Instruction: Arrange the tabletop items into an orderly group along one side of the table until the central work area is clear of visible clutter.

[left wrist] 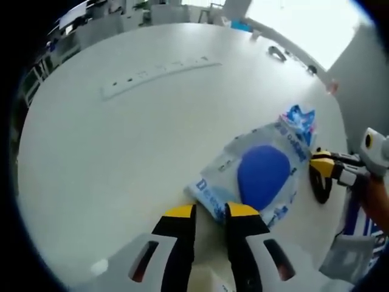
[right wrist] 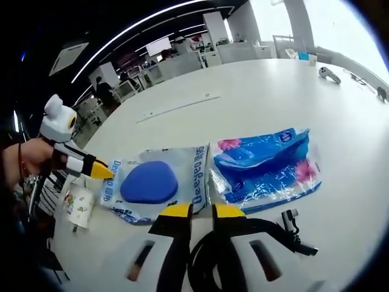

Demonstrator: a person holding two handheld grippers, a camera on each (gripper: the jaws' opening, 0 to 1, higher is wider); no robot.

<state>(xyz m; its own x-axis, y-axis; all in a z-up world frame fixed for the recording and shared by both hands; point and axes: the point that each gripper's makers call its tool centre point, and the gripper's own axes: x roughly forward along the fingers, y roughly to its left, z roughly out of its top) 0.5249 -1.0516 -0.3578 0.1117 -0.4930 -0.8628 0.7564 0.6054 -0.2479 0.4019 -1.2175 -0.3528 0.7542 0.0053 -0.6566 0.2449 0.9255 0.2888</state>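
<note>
Along the table (right wrist: 255, 91) near edge: 2 packets grouped; left gripper (left wrist: 210, 211) pinches mouse packet (right wrist: 157, 181); right gripper (right wrist: 194, 211) nearly closed, empty; far items remain.

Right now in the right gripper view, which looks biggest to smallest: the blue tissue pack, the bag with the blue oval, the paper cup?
1. blue tissue pack and bag with the blue oval: alike, too close to rank.
2. paper cup: clearly smallest.

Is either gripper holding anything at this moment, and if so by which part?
The left gripper appears to pinch the near edge of the blue-pad packet. The right gripper seems to hold nothing.
</note>
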